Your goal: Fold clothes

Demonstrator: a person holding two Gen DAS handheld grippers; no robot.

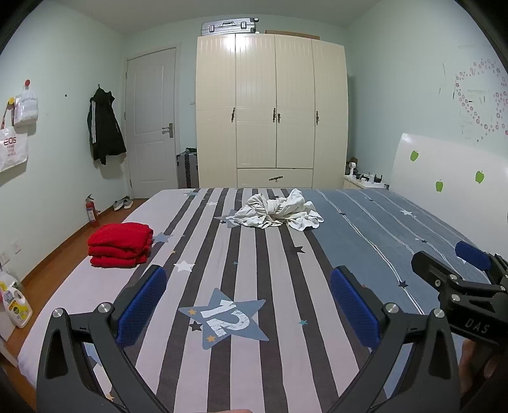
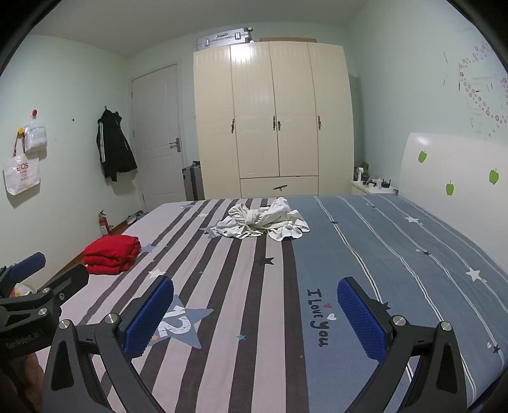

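Observation:
A crumpled white garment [image 1: 276, 212] [image 2: 263, 220] lies in a heap on the far middle of the striped bed [image 1: 285, 317] [image 2: 381, 254]. A folded red garment [image 1: 120, 244] [image 2: 111, 254] rests near the bed's left edge. My left gripper [image 1: 247, 305] hovers open over the near part of the bed, with nothing between its blue pads [image 1: 143, 305]. My right gripper [image 2: 255, 313] is open too and empty, side by side with the left one. Each gripper shows at the edge of the other's view: the right gripper [image 1: 470, 263], the left gripper [image 2: 28, 270]. Both are well short of the white heap.
A cream wardrobe [image 1: 270, 111] with a suitcase [image 1: 228, 27] on top stands beyond the bed. A white headboard [image 1: 444, 171] is at the right. A door [image 1: 152, 127], a hanging black jacket [image 1: 104, 127], a fire extinguisher [image 1: 91, 211] and a detergent bottle [image 1: 16, 301] are at the left.

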